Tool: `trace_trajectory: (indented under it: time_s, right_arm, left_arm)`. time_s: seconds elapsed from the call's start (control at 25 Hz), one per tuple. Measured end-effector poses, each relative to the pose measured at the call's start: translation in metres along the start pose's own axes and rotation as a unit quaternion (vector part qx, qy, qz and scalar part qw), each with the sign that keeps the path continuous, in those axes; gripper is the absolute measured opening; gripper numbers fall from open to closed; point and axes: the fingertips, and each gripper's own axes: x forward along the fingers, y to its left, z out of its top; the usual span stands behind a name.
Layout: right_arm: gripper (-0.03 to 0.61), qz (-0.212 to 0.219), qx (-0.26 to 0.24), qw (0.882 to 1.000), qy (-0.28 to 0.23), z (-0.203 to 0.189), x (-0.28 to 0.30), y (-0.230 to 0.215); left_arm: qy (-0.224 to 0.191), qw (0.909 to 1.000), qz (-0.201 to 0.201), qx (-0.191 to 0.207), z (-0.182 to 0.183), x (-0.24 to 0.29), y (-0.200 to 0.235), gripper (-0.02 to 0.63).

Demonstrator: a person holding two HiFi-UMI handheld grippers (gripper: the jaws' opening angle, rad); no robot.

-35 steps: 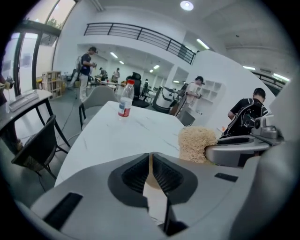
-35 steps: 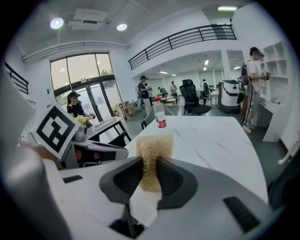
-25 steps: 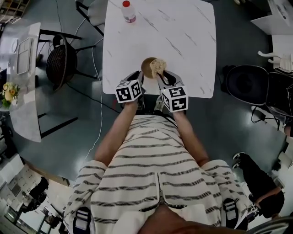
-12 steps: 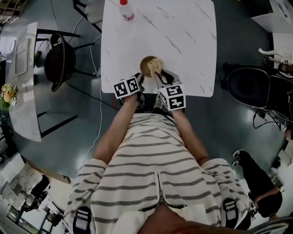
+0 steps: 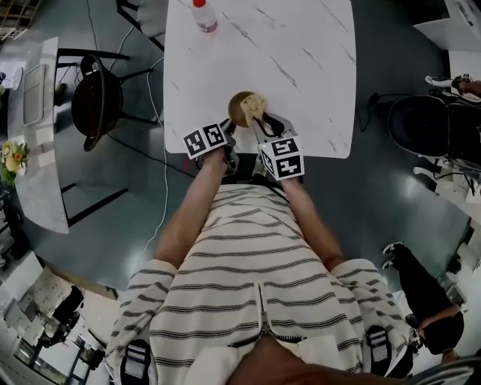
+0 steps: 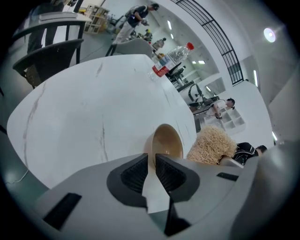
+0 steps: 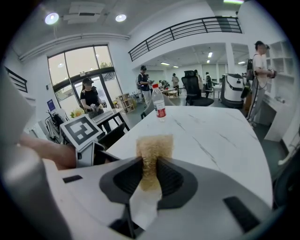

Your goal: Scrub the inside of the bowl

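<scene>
A small tan bowl is held tilted over the near edge of the white marble table. My left gripper is shut on its rim; in the left gripper view the bowl stands on edge between the jaws, its hollow facing right. My right gripper is shut on a straw-coloured scrub pad that rests at the bowl's mouth. In the right gripper view the pad sticks up from between the jaws. The left gripper view shows the pad just right of the bowl.
A clear bottle with a red cap stands at the table's far left edge. A dark chair is left of the table, an office chair to its right. People stand in the background of the right gripper view.
Both grippers, the bowl and the pad have held their places relative to one another; only the head camera has shifted slightly. The pad stays at the bowl's mouth.
</scene>
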Motion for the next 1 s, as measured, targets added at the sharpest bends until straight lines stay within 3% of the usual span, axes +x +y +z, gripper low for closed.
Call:
trace_trajectory:
  time_s: [1.0]
  right_arm:
    - [0.098, 0.012, 0.003, 0.999, 0.036, -0.021, 0.015, -0.004]
  left_arm:
    - [-0.001, 0.9994, 0.016, -0.030, 0.003, 0.006, 0.002, 0.012]
